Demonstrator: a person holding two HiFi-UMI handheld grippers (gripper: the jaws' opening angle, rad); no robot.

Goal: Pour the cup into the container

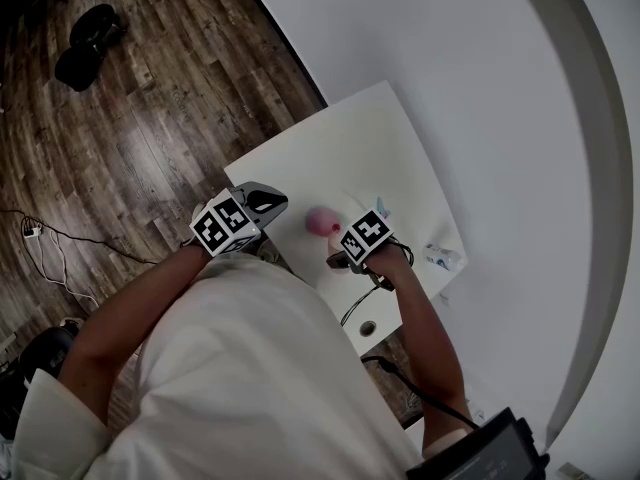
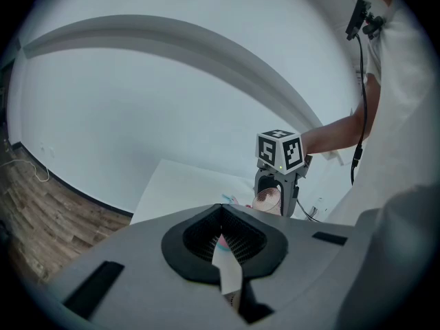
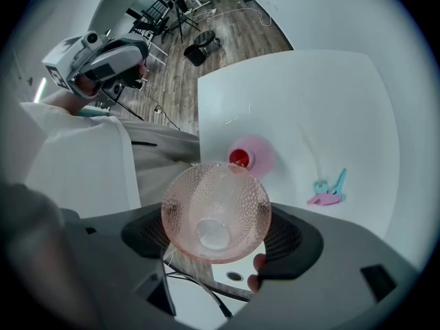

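Observation:
My right gripper (image 3: pixel 216 215) is shut on a clear pink dimpled cup (image 3: pixel 215 210). The cup's open mouth faces the camera and its inside looks empty. Just beyond it on the white table (image 3: pixel 330 102) sits a pink container (image 3: pixel 251 155) with something red inside. In the head view the right gripper (image 1: pixel 336 260) hovers right next to the container (image 1: pixel 320 218). My left gripper (image 1: pixel 274 201) is at the table's left edge, shut with nothing held. The left gripper view shows its jaws (image 2: pixel 223 245) closed, with the right gripper (image 2: pixel 278 188) and cup (image 2: pixel 267 199) ahead.
A small blue and pink object (image 3: pixel 327 190) lies on the table to the right of the container. The table (image 1: pixel 360 138) stands against a white wall. Wooden floor (image 1: pixel 140 138) lies to the left, with a black chair (image 1: pixel 90 43) and cables (image 1: pixel 60 248).

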